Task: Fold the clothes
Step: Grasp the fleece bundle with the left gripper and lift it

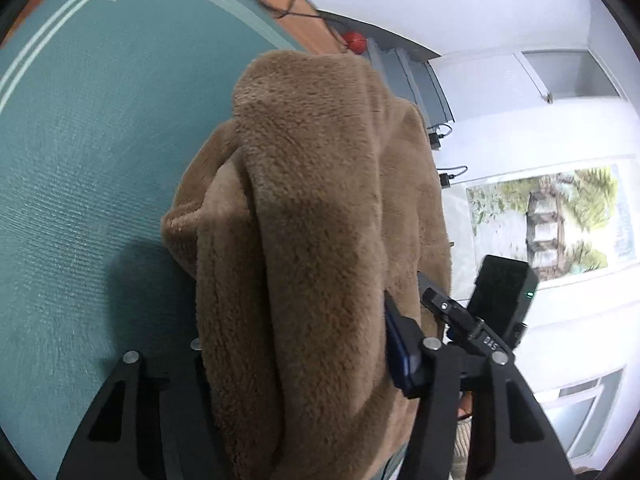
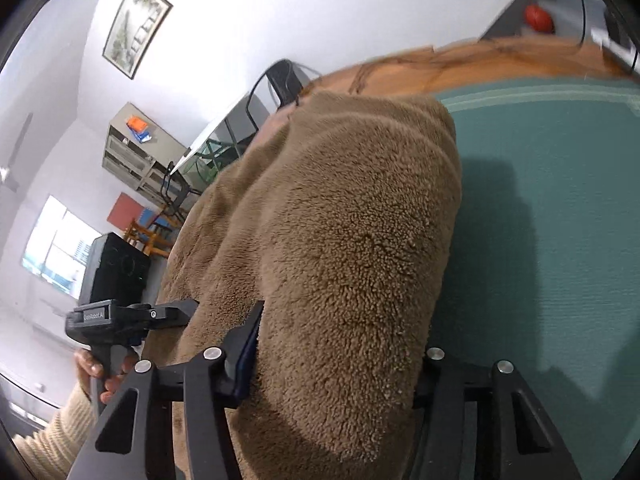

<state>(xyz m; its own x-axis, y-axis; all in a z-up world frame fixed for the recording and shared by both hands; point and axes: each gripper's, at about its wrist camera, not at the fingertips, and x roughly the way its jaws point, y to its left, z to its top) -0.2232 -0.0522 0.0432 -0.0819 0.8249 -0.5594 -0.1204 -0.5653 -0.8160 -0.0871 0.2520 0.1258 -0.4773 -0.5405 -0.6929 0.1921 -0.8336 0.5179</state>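
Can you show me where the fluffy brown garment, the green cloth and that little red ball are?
brown garment (image 1: 320,200): left wrist view, middle of its fleecy bulk.
green cloth (image 1: 100,160): left wrist view, bare stretch left of the garment.
red ball (image 1: 354,42): left wrist view, its centre, beyond the table.

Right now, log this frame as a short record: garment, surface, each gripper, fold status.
garment: brown fleece garment, thick and bunched
surface: teal mat on a wooden table
left gripper: shut on a thick fold of the fleece
right gripper: shut on another bunch of the same fleece
garment position: near edge held up by both grippers, far part draping toward the mat
fold status: not yet laid in a neat fold
background: framed picture on a white wall
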